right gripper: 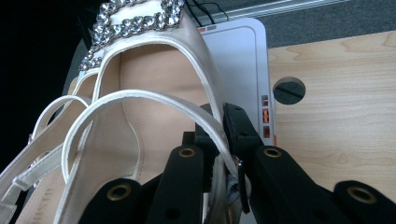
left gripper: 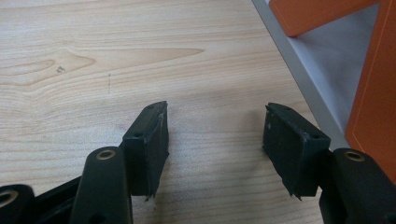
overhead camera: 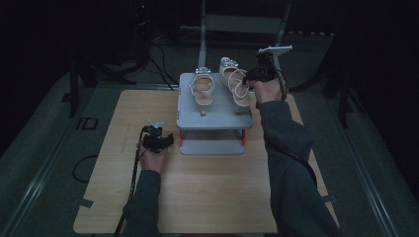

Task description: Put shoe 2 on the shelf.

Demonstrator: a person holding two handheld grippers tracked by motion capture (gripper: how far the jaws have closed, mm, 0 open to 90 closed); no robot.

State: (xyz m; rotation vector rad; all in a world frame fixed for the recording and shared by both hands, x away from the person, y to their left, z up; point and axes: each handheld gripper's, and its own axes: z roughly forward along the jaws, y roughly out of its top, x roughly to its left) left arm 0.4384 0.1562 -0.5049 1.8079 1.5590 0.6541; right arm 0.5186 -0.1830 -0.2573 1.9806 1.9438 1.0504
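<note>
Right gripper (right gripper: pixel 223 140): jaws clamped on the strap of a sandal (right gripper: pixel 154 70); sandal lifted at the right rear of the rack (overhead camera: pixel 216 118)
Left gripper (left gripper: pixel 215 135): jaws apart, empty; low over the table (left gripper: pixel 93 60) beside the rack
Second sandal (overhead camera: pixel 202 89): lying on the rack top

You wear long grey-green sleeves, and your left tongs (left gripper: pixel 215 135) and right tongs (right gripper: pixel 223 140) are black, with flat scuffed pads (left gripper: pixel 152 140), brass-ringed screw holes and trailing black cables, the right seemingly topped by a pale plate.
</note>
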